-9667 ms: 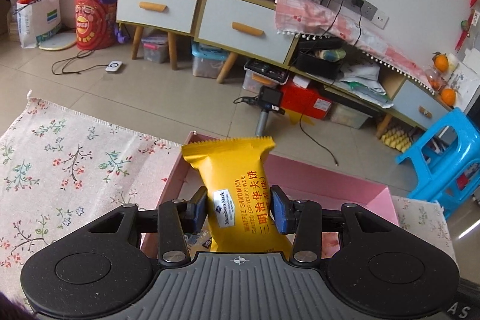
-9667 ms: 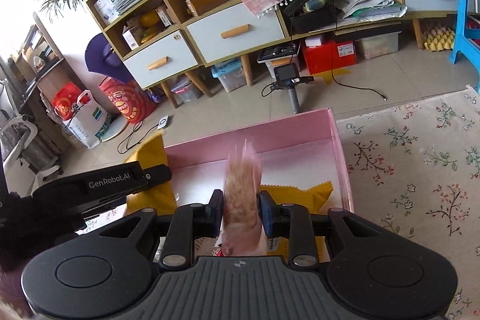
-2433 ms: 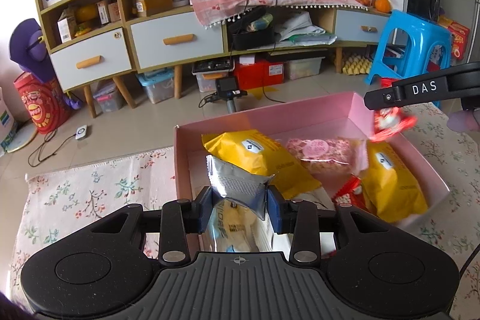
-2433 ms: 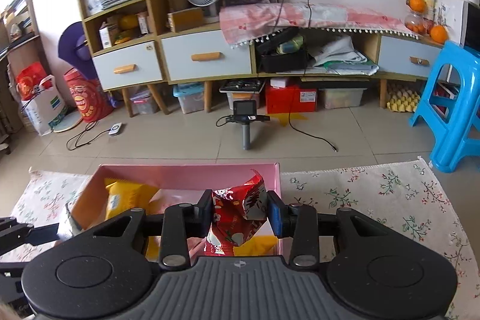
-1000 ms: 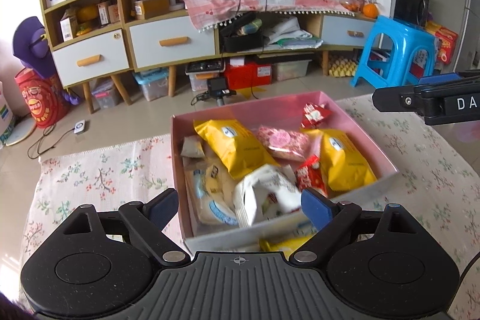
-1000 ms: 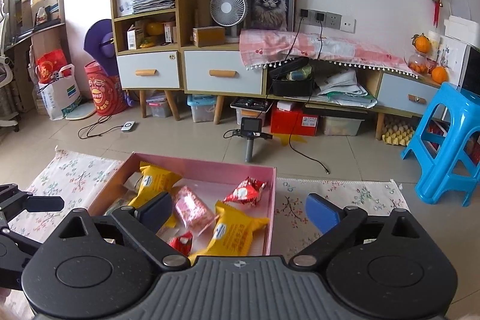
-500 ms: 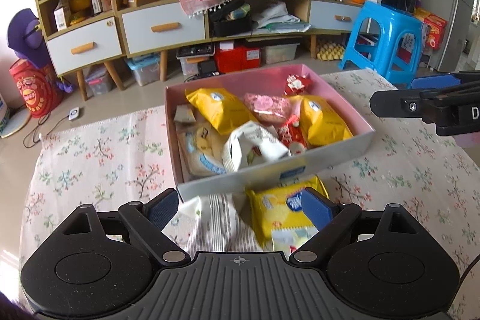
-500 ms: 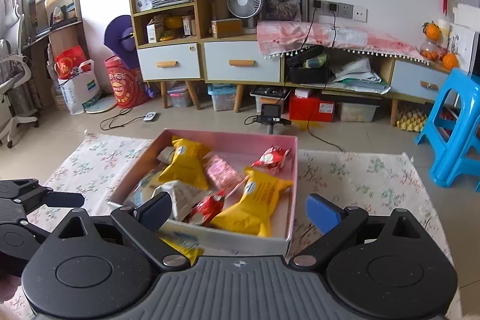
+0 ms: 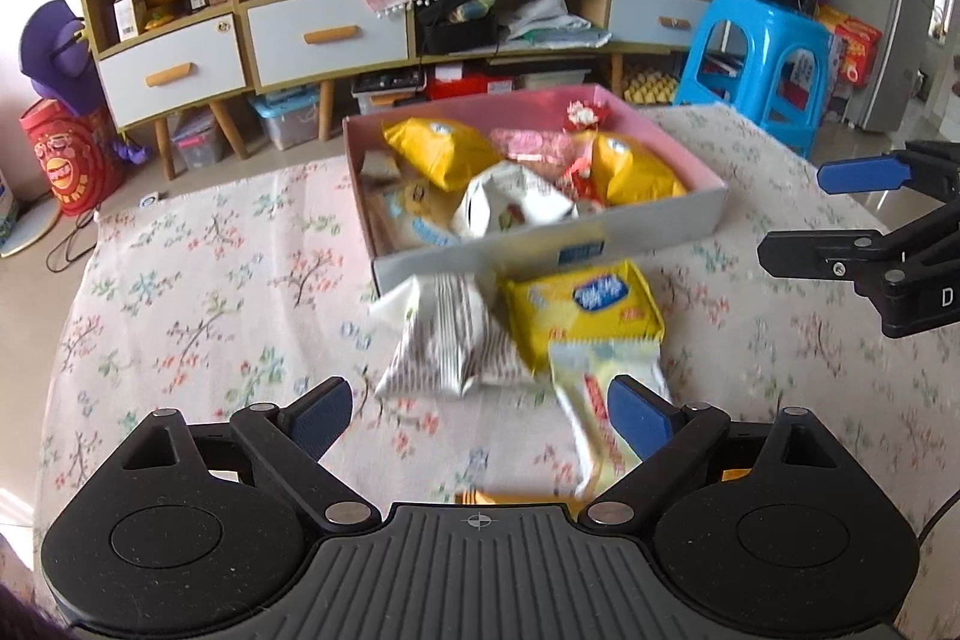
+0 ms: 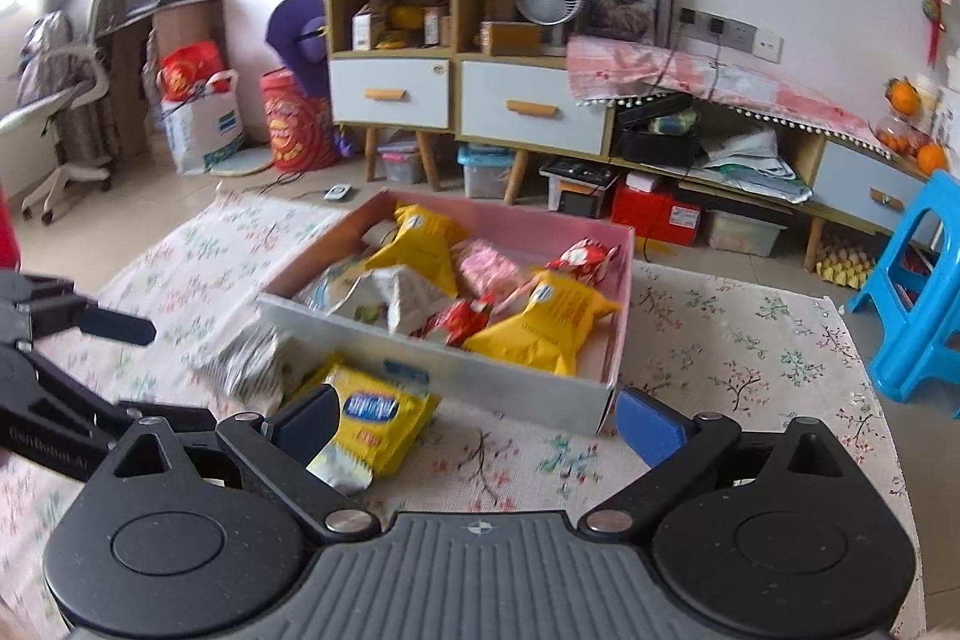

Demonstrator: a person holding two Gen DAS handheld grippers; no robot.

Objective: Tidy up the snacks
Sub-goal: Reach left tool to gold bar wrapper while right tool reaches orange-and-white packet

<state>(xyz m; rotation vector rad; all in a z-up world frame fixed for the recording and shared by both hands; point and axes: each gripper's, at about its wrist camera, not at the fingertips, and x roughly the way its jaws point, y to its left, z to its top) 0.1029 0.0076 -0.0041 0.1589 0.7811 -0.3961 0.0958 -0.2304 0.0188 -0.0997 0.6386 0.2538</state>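
Left wrist view: left gripper [image 9: 480, 409] at bottom centre, jaws spread wide and empty, hovering above the floral cloth [image 9: 198, 280]. Just ahead of it, mid-frame, lie three loose snacks: a striped bag [image 9: 447, 340], a yellow pack [image 9: 585, 307] touching its right side, and a pale wrapper [image 9: 600, 382] overlapping the pack's near edge and running toward the right finger. An orange edge shows under the gripper body; cannot tell what it is. Beyond these, upper centre, the pink box [image 9: 540, 250] holds several snacks piled loosely. The right gripper [image 9: 840, 205] shows at the right edge, also spread and empty. Right wrist view: right gripper [image 10: 474, 424] wide, nothing between the fingers; the yellow pack [image 10: 378, 421] sits just past its left finger, the box [image 10: 456, 370] behind it at centre, the striped bag [image 10: 249, 361] left of that. Judgement: between picks; the box is partly filled and the snacks on the cloth remain. Next move likely calls for lowering a gripper over one loose pack, probably the pale wrapper or striped bag, closing on an edge without dragging its overlapping neighbour, then lifting clear of the near box wall.
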